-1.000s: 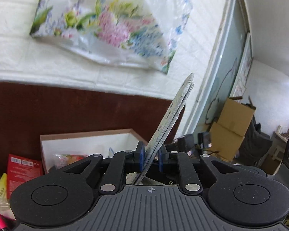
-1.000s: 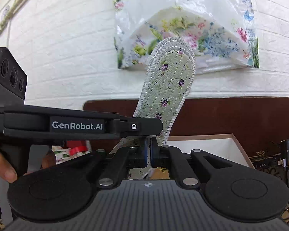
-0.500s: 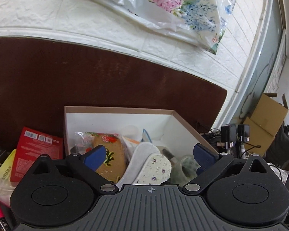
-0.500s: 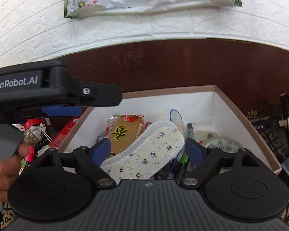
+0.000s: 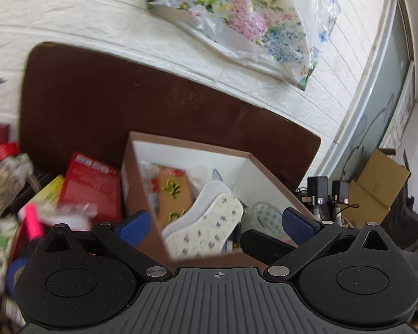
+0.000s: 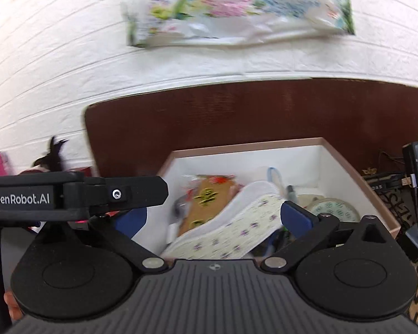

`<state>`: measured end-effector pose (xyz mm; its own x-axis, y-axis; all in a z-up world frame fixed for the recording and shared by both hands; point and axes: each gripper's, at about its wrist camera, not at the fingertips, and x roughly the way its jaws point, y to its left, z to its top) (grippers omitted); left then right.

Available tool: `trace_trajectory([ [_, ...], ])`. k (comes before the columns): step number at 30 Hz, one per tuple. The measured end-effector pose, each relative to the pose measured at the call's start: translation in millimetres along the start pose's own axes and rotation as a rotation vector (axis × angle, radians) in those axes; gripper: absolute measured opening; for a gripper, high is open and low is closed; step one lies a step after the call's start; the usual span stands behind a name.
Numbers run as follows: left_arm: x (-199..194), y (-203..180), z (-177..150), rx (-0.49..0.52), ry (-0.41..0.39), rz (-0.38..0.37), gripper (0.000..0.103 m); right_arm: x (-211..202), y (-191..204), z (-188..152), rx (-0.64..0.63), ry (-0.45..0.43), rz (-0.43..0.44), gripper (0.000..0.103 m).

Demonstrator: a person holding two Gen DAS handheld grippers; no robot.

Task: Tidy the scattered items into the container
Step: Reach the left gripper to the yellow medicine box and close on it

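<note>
A pair of flower-print insoles (image 5: pixel 206 229) lies slanted in the brown box with a white inside (image 5: pixel 189 142), on top of a brown snack packet (image 5: pixel 172 194). My left gripper (image 5: pixel 216 224) is open over the box's near left corner, its blue pads wide apart and touching nothing. In the right wrist view the insoles (image 6: pixel 237 228) lie just beyond my right gripper (image 6: pixel 213 218). Its jaws are opening, with nothing pressed between them. The left gripper's black body (image 6: pixel 78 194) shows at the left, beside the box (image 6: pixel 248 146).
Left of the box lie a red packet (image 5: pixel 92 183), a yellow packet, a pink pen (image 5: pixel 33 222), a red-lidded jar (image 5: pixel 2 153) and a blue tape roll (image 5: pixel 14 272). A dark brown panel (image 5: pixel 153 111) stands behind. Chargers (image 5: pixel 317 186) and cardboard boxes (image 5: pixel 376 183) are at the right.
Both grippers were shut on upright insoles, then opened; the insoles now lie in the box. Both grippers have sunk, and the left one has shifted left and rolled.
</note>
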<state>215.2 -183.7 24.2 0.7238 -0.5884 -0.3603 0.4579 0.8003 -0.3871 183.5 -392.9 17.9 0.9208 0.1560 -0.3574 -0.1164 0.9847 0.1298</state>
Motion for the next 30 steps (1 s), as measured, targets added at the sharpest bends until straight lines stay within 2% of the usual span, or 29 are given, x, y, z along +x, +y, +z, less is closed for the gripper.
trace_trajectory([
  [4,-50.3,19.1,-33.0,-0.075,-0.006,0.03,0.103,-21.1,39.4,-23.0,-0.028,0.009,0.081,0.102],
  [8,-99.8,47.5,-71.9,-0.121,0.013,0.126,0.103,-33.4,84.7,-55.3,-0.077,0.048,0.146,0.102],
  [14,-174.1,109.3,-117.0,-0.222,0.024,0.321,0.103,-36.3,150.9,-102.4,-0.123,0.164,0.25,0.102],
  [19,-214.1,153.4,-123.6,-0.266,-0.023,0.483,0.103,-28.4,195.3,-122.9,-0.112,0.238,0.299,0.102],
  [24,-226.3,184.5,-118.9,-0.29,-0.063,0.527,0.103,-22.5,233.2,-131.7,-0.141,0.28,0.344,0.102],
  [30,-217.7,208.3,-108.3,-0.306,-0.05,0.47,0.095,-10.9,266.9,-134.8,-0.22,0.293,0.372,0.1],
])
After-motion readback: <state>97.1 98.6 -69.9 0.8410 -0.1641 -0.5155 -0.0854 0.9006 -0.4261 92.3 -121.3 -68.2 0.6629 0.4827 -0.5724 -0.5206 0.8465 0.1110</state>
